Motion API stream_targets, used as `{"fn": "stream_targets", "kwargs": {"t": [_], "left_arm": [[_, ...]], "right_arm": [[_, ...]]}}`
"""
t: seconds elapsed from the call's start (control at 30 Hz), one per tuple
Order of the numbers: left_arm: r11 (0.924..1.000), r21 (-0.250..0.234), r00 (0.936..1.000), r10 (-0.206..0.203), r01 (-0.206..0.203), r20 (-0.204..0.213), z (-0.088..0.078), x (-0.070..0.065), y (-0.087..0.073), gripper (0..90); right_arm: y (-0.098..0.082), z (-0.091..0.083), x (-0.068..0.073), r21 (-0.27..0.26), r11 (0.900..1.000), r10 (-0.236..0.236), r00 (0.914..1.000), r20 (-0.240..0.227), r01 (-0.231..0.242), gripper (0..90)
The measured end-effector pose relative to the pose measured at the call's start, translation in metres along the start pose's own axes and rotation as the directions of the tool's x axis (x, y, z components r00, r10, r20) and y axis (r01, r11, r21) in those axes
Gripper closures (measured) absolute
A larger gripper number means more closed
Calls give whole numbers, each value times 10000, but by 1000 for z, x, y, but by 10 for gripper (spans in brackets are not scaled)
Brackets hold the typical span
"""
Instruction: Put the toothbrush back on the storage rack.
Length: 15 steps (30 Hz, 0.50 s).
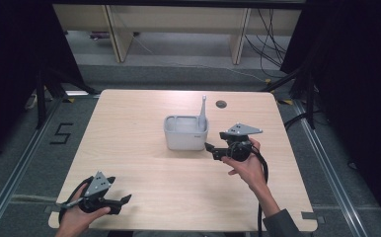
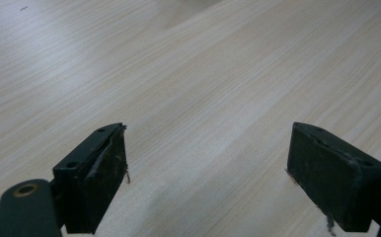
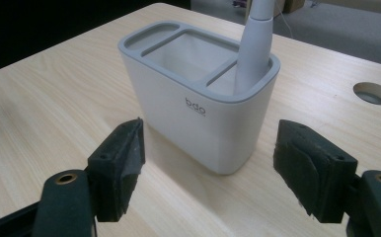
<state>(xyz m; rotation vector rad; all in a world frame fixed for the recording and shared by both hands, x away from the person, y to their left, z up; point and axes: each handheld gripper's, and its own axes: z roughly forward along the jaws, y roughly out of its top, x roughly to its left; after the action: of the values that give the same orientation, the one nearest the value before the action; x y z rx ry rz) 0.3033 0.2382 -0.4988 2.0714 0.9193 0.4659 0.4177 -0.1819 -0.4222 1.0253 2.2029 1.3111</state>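
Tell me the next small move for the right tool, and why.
Probably ease the right tool forward until its open jaws straddle the near end of the grey holder. That holder stands upright just beyond the jaws, roughly centred between them, with a grey handle standing in its end compartment. The left tool rests open near the table's front edge, far from the holder.

Ahead of the right tool [image 3: 208,168], the grey handle [image 3: 254,47] runs off the top edge; its lower end stays hidden inside the holder [image 3: 193,113].

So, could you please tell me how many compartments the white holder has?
3 in the holder: a narrow one along one end, a large middle one, and a small end one holding the white handle.
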Motion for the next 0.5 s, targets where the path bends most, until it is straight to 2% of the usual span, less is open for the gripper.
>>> {"fn": "stream_targets", "kwargs": {"t": [0.03, 0.07, 0.23, 0.27, 0.3, 0.33, 0.37, 0.4, 0.43, 0.47, 0.5], "left_arm": [[9999, 78, 9999, 106, -106, -2, -1, 1, 0, 150], [10000, 10, 10000, 13, -13, -3, 0, 0, 0, 150], [9999, 57, 10000, 90, -90, -2, -1, 1, 0, 150], [9999, 62, 10000, 93, -93, -3, -1, 1, 0, 150], [9999, 68, 9999, 102, -102, -5, -1, 1, 0, 150], [9999, 73, 9999, 111, -111, -7, -1, 1, 0, 150], [9999, 70, 9999, 109, -109, -3, -1, 1, 0, 149], [9999, 69, 9999, 113, -113, -2, -1, 1, 0, 149], [9999, 69, 9999, 113, -113, -2, -1, 1, 0, 149], [9999, 61, 10000, 100, -100, -2, -1, 1, 0, 149], [9999, 58, 10000, 93, -93, -4, -1, 1, 0, 150]], "right_arm": [[-1, 0, 2, 124, 9998, 180, 9998, -122, -178, 285], [-1, 1, 1, -11, 10000, -57, 9998, -209, 56, 285], [-4, -1, 3, 95, 10000, -4, 9999, -136, 5, 285], [-4, -3, 5, 226, 9993, 304, 9993, -216, -299, 285], [-4, -3, 4, 156, 9999, 76, 9997, -217, -73, 285], [-5, -3, 4, 178, 9998, 129, 9997, -191, -126, 285], [-5, -3, 5, 50, 10000, -15, 9999, -128, 15, 285], [-6, -3, 5, 104, 9999, -14, 9997, -263, 16, 285], [-7, -4, 6, 203, 9997, 121, 9997, -233, -116, 284], [-8, -3, 7, 97, 10000, 13, 9998, -185, -11, 284], [-9, -3, 9, 161, 9997, 197, 9995, -259, -193, 284]]}}
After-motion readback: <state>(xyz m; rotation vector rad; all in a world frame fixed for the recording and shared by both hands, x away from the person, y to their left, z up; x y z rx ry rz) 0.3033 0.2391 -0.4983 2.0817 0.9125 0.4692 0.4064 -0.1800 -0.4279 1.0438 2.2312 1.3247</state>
